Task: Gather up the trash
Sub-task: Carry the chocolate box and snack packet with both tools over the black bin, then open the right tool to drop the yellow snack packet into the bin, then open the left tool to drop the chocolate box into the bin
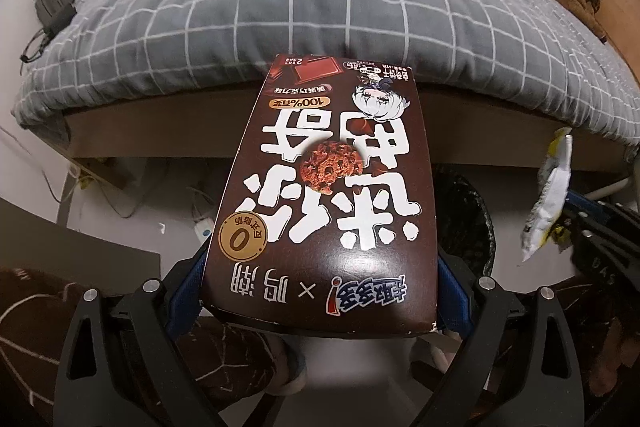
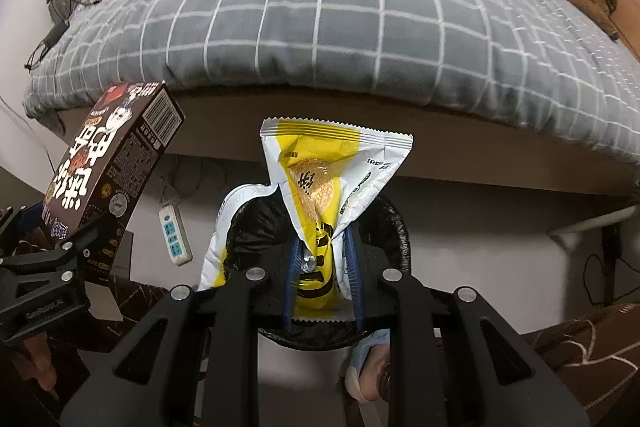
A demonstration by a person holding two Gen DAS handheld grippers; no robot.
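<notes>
Both claws grip trash beside a grey checked bed (image 2: 360, 27): left gripper (image 1: 320, 303) clamps a brown cardboard cookie box (image 1: 324, 187), right gripper (image 2: 322, 267) pinches a crumpled yellow-and-white snack wrapper (image 2: 320, 187) directly above a black-lined round bin (image 2: 256, 223) on the floor.

I face a bed (image 1: 320, 7) under a grey, white-checked cover, on a wooden frame (image 2: 480, 151). Pale floor (image 2: 480, 227) lies below it. White power strip (image 2: 175, 229) on floor near bed's left end. Dim indoor light.
</notes>
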